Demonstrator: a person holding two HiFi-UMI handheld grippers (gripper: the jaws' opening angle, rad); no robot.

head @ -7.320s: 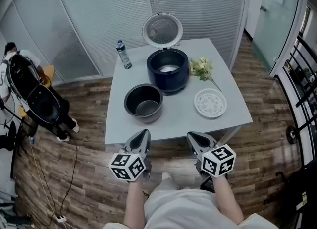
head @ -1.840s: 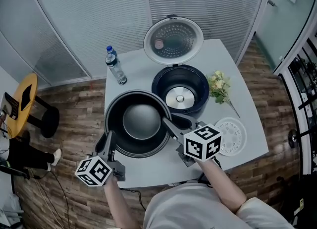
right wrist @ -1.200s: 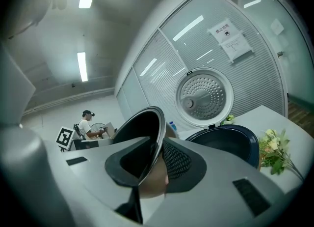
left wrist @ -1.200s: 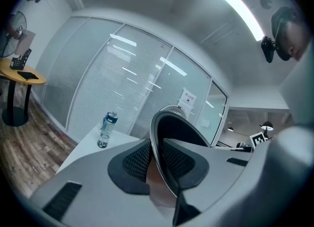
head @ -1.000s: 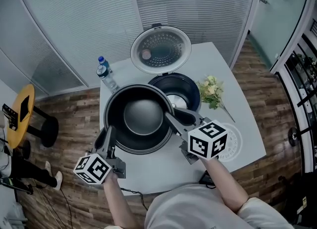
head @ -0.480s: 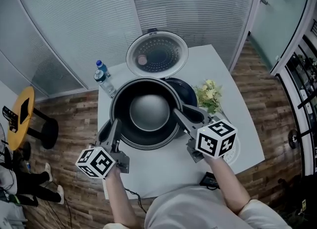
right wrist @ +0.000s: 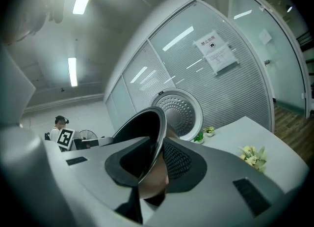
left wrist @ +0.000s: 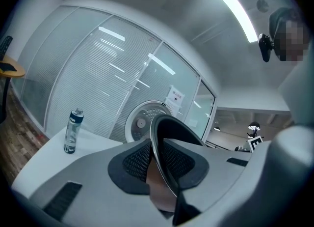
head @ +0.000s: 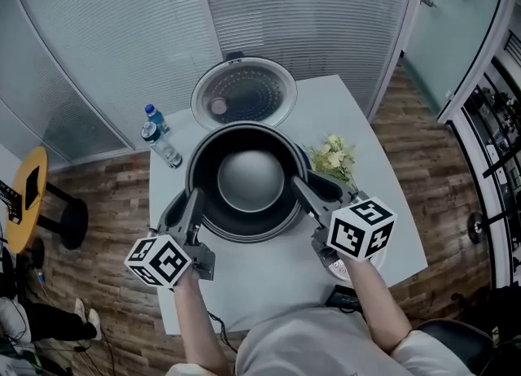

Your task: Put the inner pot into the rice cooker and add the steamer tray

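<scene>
The pot (head: 248,179) is up in the air over the table (head: 374,187). It hangs just in front of the open lid (head: 242,94) of the rice cooker. I cannot see the cooker's body, because the pot covers that spot.

I think the pot is hard metal and will not bend. It is big and empty, so I guess it is not very heavy, but it is wide and could tip. The inside looks smooth and shiny, so it could be slippery. The thin rim is the only good place to hold it, with one grip on each side so it stays flat.

That is how I have it now. The left gripper (head: 186,203) is pinched on the left rim, and the right gripper (head: 313,191) is pinched on the right rim. In the left gripper view the rim (left wrist: 164,157) runs right between the dark pads, and they squeeze it from both sides. The right gripper view shows the same on its side of the rim (right wrist: 152,157). The jaws are only a little apart, just as wide as the rim is thick.

Both grippers point away from me, almost flat, with my arms reaching in from below. A water bottle (head: 159,134) stands to the left and some flowers (head: 334,155) lie to the right, both clear of the pot.
</scene>
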